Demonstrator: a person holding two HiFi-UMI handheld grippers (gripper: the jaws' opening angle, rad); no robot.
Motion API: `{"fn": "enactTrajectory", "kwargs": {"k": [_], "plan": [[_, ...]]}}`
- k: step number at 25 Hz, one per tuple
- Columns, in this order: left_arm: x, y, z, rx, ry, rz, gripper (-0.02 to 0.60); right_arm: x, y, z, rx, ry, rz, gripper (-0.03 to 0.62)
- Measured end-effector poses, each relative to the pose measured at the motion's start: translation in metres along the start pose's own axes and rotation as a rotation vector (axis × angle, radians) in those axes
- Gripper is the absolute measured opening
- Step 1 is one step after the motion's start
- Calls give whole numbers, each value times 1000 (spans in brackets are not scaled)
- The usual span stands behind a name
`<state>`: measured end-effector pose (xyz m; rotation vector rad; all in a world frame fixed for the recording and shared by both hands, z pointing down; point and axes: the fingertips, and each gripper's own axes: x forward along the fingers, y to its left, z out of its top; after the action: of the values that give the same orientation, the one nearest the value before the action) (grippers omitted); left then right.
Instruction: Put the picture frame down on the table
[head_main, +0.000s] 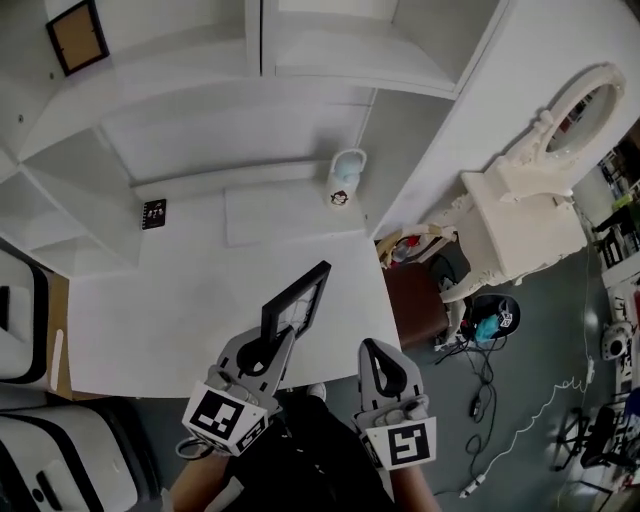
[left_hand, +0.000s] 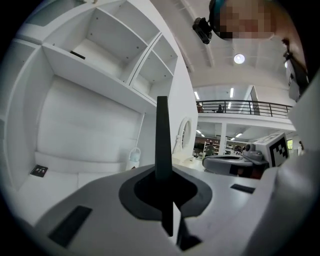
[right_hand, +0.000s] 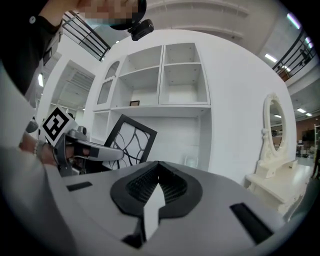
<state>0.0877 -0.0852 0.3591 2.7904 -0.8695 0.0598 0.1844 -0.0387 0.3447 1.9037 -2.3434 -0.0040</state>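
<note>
Over the table's near edge we hold the picture frame (head_main: 298, 301) upright in the air, our left gripper (head_main: 279, 340) clamped on its edge. Our right gripper (head_main: 373, 346) sits closed and empty just beside it. We judge that lowering it onto the table (head_main: 170, 320) is not yet done.

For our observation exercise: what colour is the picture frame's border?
Black; the picture frame shows best in the right gripper view.

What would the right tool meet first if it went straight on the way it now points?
Probably nothing near: the right tool points over the table toward the white back panel, just left of the cup; depth is unclear.
</note>
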Motion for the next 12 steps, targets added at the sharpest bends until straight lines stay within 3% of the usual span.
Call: {"fn": "enactTrajectory", "kwargs": {"k": [9, 12], "plan": [[38, -9, -4, -41, -14, 114, 12, 35, -36, -10, 31, 6, 227, 2], [43, -13, -5, -34, -2, 117, 12, 46, -34, -14, 57, 14, 291, 38]]}}
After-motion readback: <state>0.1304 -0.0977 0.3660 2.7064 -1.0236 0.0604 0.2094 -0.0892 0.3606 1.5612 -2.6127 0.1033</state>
